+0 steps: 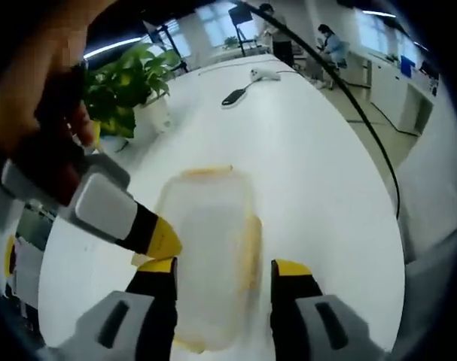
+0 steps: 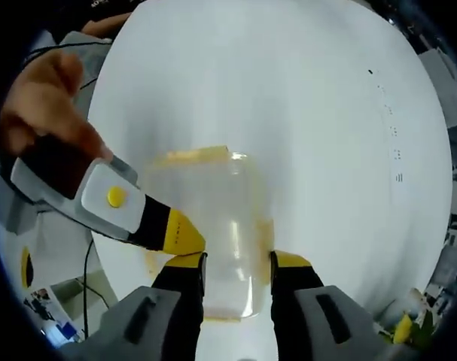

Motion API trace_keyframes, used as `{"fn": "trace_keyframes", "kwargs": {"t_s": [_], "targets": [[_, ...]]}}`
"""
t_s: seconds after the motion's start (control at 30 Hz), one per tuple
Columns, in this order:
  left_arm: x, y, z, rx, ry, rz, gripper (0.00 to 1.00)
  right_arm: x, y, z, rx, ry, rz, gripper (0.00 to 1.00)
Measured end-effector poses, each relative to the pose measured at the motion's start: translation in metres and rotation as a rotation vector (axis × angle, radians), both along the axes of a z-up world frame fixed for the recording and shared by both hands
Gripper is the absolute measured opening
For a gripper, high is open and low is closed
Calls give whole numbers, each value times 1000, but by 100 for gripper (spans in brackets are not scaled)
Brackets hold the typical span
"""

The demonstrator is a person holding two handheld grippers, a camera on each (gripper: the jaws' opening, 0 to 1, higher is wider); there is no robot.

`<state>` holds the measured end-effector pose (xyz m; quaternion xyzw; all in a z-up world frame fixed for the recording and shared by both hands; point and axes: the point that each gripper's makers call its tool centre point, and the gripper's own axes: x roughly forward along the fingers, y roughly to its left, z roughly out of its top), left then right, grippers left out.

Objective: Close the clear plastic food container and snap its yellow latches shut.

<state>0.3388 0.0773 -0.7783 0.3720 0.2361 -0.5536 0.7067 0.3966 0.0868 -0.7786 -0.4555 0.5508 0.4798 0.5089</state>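
clear plastic container (image 1: 208, 248) (yellow latches); glossy white table (image 1: 311, 173)

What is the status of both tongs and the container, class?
Both tongs open, straddling the clear container on the white table. Lid on; yellow latches unclear. Potted plant well clear.

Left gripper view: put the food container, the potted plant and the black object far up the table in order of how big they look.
1. Food container, largest, though it is nearest the camera.
2. Potted plant.
3. Black object, smallest, but farthest away, so true size is unsure.
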Motion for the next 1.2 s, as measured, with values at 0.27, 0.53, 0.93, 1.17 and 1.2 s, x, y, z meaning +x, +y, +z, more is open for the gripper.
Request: {"fn": "trace_keyframes", "kwargs": {"t_s": [0.27,0.53,0.93,1.17,1.2], "targets": [[12,4,6,-23,-9,33,36,0,-2,-1,-11,-1,7,32],[9,1,2,32,-74,-3,35,-1,-3,-2,17,4,3,32],[7,0,0,59,-108,3,29,-2,-3,-2,25,-5,18,31],[2,-2,1,76,-140,-24,24,-3,-1,-1,18,-9,6,31],[2,-3,0,79,-143,-21,24,-3,-1,-1,16,-8,3,31]]}}
